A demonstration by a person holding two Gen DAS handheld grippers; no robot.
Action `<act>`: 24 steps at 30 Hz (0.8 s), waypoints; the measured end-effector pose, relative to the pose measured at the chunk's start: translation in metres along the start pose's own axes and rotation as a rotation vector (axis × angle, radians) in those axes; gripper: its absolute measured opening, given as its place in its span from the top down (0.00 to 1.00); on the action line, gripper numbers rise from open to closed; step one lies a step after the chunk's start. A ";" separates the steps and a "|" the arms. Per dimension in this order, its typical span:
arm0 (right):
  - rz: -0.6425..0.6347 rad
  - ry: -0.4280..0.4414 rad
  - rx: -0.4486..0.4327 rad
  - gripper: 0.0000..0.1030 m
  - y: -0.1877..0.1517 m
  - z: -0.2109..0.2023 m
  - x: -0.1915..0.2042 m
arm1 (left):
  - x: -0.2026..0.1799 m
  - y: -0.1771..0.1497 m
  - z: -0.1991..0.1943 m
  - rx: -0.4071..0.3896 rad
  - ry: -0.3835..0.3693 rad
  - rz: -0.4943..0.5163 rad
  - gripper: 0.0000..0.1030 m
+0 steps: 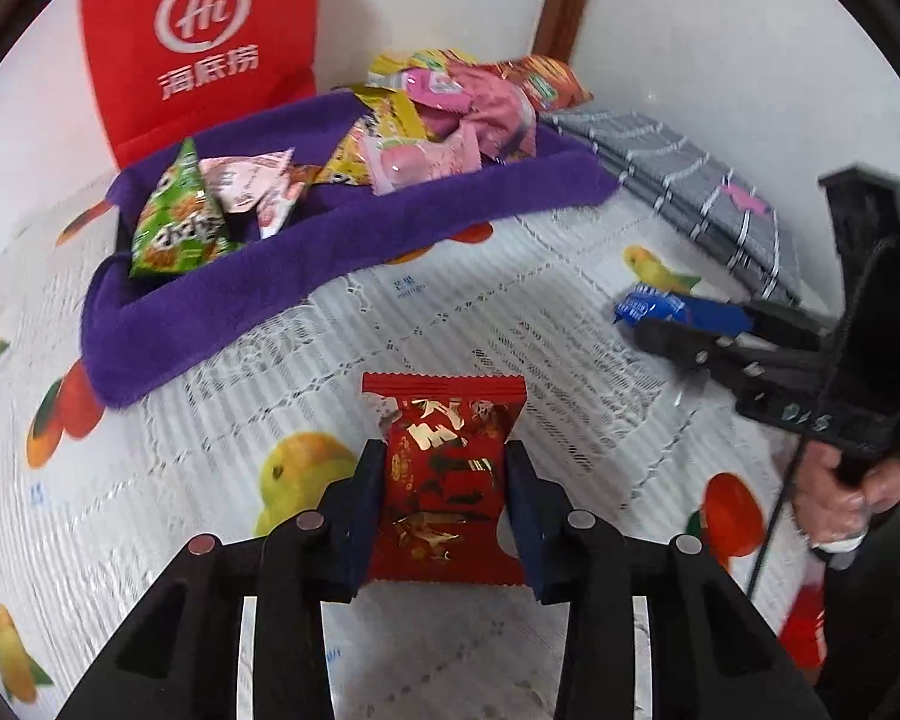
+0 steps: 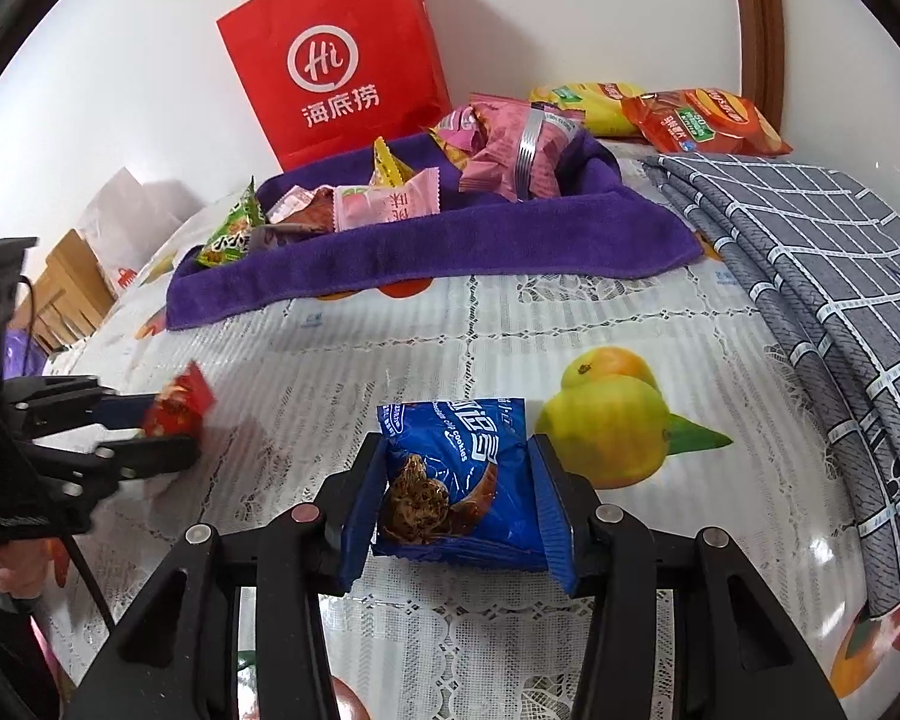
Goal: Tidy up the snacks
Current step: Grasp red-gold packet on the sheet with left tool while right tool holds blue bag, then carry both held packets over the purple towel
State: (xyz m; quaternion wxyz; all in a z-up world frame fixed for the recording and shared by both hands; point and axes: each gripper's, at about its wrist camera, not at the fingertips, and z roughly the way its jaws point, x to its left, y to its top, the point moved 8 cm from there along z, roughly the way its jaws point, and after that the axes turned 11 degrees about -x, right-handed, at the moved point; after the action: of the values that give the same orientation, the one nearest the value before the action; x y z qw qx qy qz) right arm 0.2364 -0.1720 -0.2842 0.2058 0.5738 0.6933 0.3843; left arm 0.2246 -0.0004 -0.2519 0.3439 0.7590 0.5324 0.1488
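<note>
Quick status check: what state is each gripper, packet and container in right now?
Left gripper: shut on red packet.
Right gripper: shut on blue cookie packet.
Purple tray: holds several snacks, heaped at the far end.
Red bag: upright against the wall.
Grey cloth: folded on the table.

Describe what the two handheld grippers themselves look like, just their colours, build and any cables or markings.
Both are black plastic frames with triangular cut-outs and round silver pivot bolts. The left gripper and the right gripper each carry two flat dark blue fingers. Seen from the left camera, the right one has a thin black cable hanging from its handle and faint handwritten markings on its body, too blurred to read.
</note>
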 end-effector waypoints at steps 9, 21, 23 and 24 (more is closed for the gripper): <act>-0.062 0.024 0.051 0.55 0.002 -0.002 0.017 | 0.007 0.011 -0.028 -0.032 -0.024 -0.074 0.65; -0.147 0.034 -0.144 0.55 0.136 -0.044 0.061 | 0.061 0.078 -0.074 -0.143 0.097 -0.168 0.65; -0.148 0.024 -0.158 0.55 0.156 -0.043 0.063 | 0.070 0.095 -0.078 -0.158 0.124 -0.181 0.65; -0.145 0.020 -0.165 0.55 0.168 -0.041 0.064 | 0.073 0.103 -0.079 -0.167 0.131 -0.189 0.65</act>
State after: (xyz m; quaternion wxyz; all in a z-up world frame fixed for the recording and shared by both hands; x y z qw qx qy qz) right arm 0.2974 -0.1157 -0.1199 0.2726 0.4992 0.7012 0.4297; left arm 0.2788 0.0746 -0.1350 0.3829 0.6629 0.6087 0.2085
